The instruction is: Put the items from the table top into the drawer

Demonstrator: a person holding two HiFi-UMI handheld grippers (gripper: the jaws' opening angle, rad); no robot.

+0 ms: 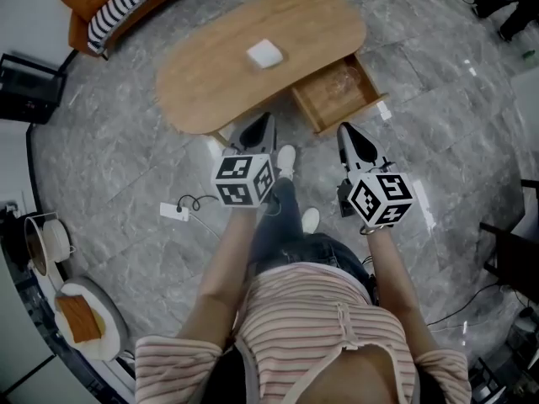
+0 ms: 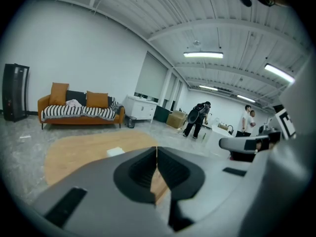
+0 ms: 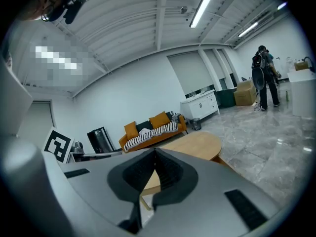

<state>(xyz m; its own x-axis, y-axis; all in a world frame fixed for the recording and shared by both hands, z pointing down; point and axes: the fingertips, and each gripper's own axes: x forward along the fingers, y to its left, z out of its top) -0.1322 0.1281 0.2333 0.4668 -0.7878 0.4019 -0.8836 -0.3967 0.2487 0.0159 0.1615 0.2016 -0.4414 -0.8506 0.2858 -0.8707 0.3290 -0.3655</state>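
A light wooden oval table (image 1: 210, 82) stands ahead of me on the grey stone floor. One small white square item (image 1: 266, 54) lies on its top, also visible low in the left gripper view as the white item (image 2: 115, 152). The table's drawer (image 1: 313, 106) is pulled open at the near right, with a clear glassy object (image 1: 341, 79) inside. My left gripper (image 1: 263, 123) hovers at the table's near edge, left of the drawer, jaws shut and empty (image 2: 157, 149). My right gripper (image 1: 347, 130) hangs just in front of the drawer, also shut and empty (image 3: 154, 152).
An orange sofa (image 1: 118, 7) with a striped blanket stands beyond the table. A white power strip (image 1: 175, 212) and cable lie on the floor at my left. A dark chair (image 1: 514, 251) is at the right. People (image 2: 196, 120) stand far off.
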